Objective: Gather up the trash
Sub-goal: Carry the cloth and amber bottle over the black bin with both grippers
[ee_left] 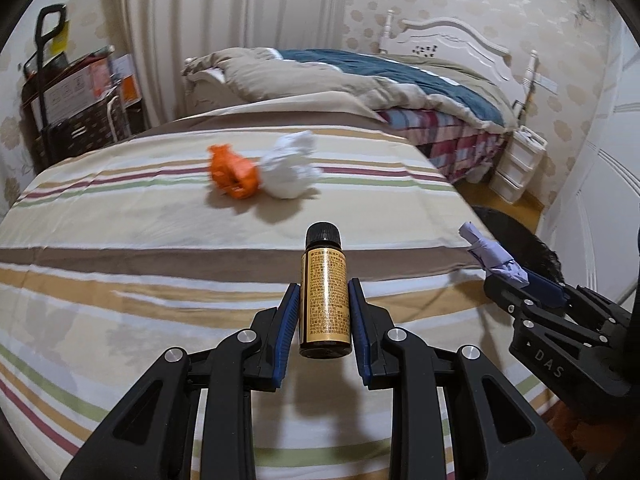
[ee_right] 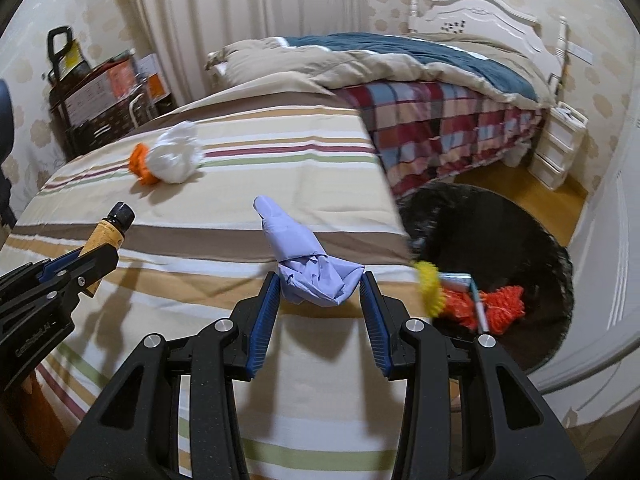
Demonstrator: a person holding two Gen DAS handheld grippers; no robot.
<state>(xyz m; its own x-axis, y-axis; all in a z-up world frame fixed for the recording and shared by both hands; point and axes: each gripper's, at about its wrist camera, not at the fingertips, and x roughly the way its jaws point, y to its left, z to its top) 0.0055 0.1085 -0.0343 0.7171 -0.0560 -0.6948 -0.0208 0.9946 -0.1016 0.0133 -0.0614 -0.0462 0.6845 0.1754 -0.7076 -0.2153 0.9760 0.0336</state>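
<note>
My left gripper [ee_left: 325, 300] is shut on a small brown bottle [ee_left: 325, 292] with a gold label and black cap, held above the striped surface. It also shows at the left of the right wrist view [ee_right: 110, 232]. My right gripper [ee_right: 320, 292] is shut on a crumpled lilac paper [ee_right: 308, 264], also seen in the left wrist view [ee_left: 494, 254]. An orange crumpled piece [ee_left: 232, 172] and a white crumpled paper [ee_left: 290, 168] lie together further out on the striped cloth. A black bin [ee_right: 500, 256] on the floor to the right holds orange, yellow and blue trash [ee_right: 472, 296].
The striped cloth [ee_left: 160, 240] covers a raised surface. Behind it stands a bed [ee_left: 400, 80] with a rumpled duvet and white headboard. White drawers [ee_left: 520, 160] stand by the bed. A dark cart with boxes [ee_left: 76, 100] stands at the back left.
</note>
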